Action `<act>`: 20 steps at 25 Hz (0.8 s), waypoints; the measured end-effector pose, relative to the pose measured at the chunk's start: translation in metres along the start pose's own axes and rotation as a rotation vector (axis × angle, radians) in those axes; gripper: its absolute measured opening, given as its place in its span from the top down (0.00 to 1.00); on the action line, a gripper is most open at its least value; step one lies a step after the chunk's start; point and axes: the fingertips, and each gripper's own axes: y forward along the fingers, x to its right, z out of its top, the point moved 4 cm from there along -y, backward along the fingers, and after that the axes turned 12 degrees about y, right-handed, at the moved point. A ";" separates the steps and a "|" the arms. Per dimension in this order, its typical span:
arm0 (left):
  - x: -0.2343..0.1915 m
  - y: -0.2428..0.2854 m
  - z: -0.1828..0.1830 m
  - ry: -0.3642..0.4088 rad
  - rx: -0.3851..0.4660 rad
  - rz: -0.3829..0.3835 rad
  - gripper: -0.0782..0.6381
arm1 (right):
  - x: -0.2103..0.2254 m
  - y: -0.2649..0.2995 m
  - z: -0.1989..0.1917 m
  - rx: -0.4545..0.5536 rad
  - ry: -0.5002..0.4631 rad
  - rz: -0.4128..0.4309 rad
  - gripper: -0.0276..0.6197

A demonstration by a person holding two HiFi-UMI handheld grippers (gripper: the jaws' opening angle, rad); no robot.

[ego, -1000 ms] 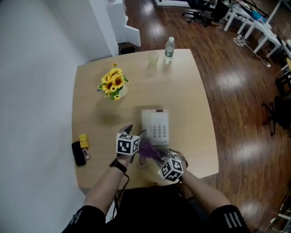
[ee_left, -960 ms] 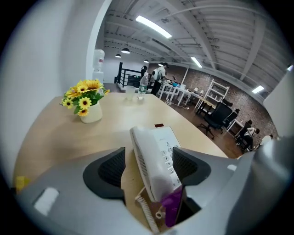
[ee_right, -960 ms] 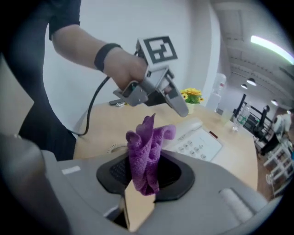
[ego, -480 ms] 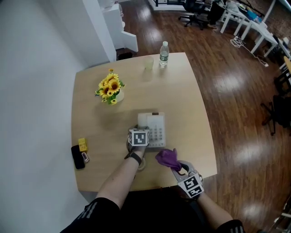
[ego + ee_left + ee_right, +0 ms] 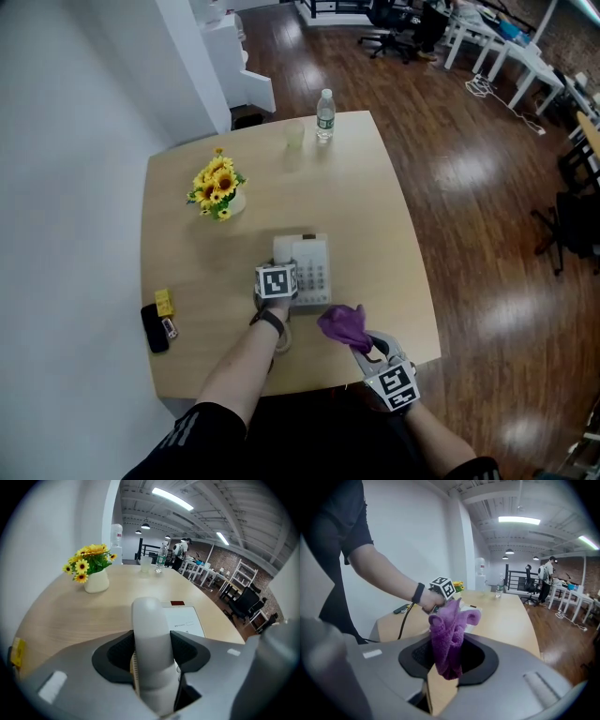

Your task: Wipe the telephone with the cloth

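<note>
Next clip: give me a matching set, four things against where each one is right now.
1 handset
2 purple cloth
3 water bottle
4 sunflowers

A far edge of the table
B between the right gripper's jaws
C between the left gripper's jaws
D left part of the table

Pairs: 1-C, 2-B, 3-A, 4-D. The left gripper's jaws have just been closing, with the handset between them.
</note>
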 end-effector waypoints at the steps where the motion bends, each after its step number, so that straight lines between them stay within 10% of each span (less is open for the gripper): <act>1: -0.001 -0.003 0.000 -0.019 0.013 -0.031 0.57 | 0.002 -0.003 0.004 0.013 0.010 -0.004 0.78; 11: 0.019 -0.124 0.021 -0.088 0.376 -0.454 0.58 | 0.010 -0.023 0.072 0.172 0.007 0.032 0.78; 20: 0.054 -0.236 0.016 -0.057 0.526 -0.596 0.58 | -0.050 -0.023 0.200 0.319 -0.353 0.129 0.78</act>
